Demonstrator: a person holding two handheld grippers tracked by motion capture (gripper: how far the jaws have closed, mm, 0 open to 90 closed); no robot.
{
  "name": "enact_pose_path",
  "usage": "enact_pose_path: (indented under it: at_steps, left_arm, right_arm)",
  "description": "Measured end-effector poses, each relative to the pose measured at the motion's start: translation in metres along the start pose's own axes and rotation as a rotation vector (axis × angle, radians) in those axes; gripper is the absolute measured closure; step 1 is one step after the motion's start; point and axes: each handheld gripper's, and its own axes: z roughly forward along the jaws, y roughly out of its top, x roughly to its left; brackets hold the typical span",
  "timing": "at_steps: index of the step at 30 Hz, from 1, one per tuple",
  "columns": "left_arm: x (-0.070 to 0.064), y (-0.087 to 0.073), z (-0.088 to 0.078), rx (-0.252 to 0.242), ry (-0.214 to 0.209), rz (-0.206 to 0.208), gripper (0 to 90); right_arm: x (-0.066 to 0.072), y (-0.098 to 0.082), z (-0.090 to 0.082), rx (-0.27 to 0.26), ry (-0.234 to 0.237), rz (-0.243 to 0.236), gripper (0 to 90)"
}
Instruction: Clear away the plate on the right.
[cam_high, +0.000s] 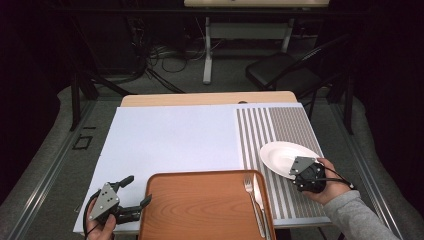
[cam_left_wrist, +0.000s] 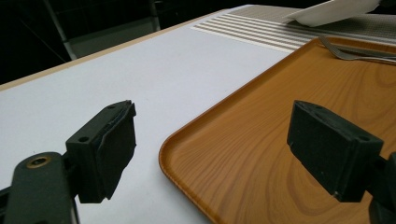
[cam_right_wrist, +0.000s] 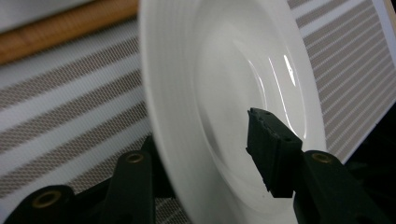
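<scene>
At lower right of the high view, the right gripper straddles the white plate's rim, whether clamped is unclear. At lower left, the left gripper gapes empty beside the wooden tray

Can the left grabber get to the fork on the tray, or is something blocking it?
Probably yes. The left gripper hangs open at the near left corner of the wooden tray, and the fork lies along its right side beside a knife. Bare tray lies between them, though it is a long reach across.
</scene>
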Motion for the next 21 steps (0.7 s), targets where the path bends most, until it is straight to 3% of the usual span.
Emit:
enact_pose_path:
  at_steps: [2,6,21]
  left_arm:
    - [0.0,0.0,0.0,0.0,0.001,0.001,15.7]
    - [0.0,0.0,0.0,0.003,0.004,0.0,15.7]
    - [0.0,0.0,0.001,0.004,0.0,0.001,15.7]
  right_arm:
    - [-0.003,-0.003,0.004,0.001,0.025,0.019,55.4]
    - [-0.007,-0.005,0.006,-0.007,0.031,0.019,58.6]
    - [-0.006,-0.004,0.013,0.04,0.028,-0.065,66.9]
